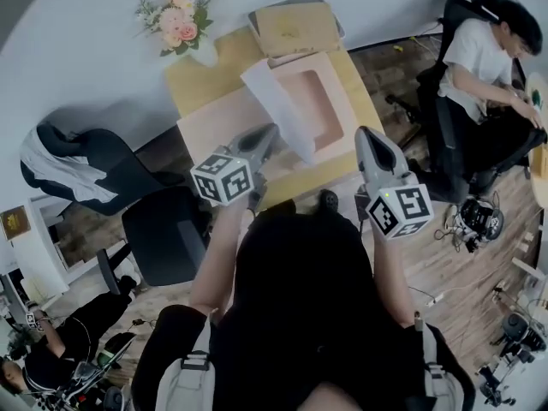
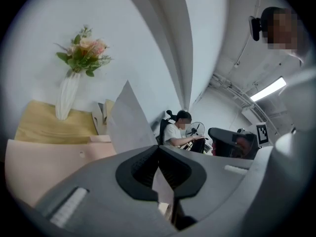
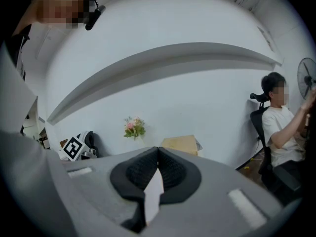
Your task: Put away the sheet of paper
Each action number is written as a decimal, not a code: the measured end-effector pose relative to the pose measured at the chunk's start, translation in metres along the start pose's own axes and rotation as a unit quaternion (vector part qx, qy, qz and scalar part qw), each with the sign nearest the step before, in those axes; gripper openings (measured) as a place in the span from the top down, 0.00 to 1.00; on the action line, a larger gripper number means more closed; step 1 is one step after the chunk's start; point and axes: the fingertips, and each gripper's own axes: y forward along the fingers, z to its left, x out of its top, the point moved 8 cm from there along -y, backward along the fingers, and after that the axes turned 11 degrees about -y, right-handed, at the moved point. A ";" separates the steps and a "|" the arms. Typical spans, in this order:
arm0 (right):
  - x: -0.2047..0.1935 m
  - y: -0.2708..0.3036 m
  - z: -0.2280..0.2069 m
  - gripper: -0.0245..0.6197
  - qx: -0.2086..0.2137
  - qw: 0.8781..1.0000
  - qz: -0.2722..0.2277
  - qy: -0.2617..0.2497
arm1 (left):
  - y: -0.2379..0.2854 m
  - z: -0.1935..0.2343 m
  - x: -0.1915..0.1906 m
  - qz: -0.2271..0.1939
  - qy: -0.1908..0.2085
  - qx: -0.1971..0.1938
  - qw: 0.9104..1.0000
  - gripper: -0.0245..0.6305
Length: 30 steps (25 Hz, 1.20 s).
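1. Left gripper (image 1: 269,137): jaws fully closed, clamped on one corner of the white sheet of paper (image 1: 276,97). In the left gripper view the sheet (image 2: 129,116) rises from between the pads (image 2: 143,164).
2. Sheet is held in the air, slanted, over the pale pink flat box (image 1: 210,131) with a rectangular recess. It is not lying flat.
3. Pink box sits on the light wooden table (image 1: 193,80).
4. Right gripper (image 1: 369,135): well apart from the sheet, pad tips meeting. A pale sliver shows behind the pads (image 3: 173,169); cannot tell what it is.
5. White vase of pink flowers (image 1: 180,26) and brown cardboard box (image 1: 298,28) stand at the table's far edge.
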 end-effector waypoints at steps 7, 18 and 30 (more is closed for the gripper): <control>0.001 0.023 0.024 0.96 0.005 1.000 0.016 -0.005 | -0.002 0.047 -0.013 0.059 -0.022 0.019 0.998 0.95; -0.001 0.041 0.041 0.96 0.011 1.000 0.026 -0.008 | -0.022 0.123 -0.044 0.142 -0.017 0.103 0.984 0.95; -0.004 0.041 0.043 0.96 0.013 0.999 0.037 -0.009 | -0.035 0.161 -0.056 0.179 0.001 0.156 0.971 0.95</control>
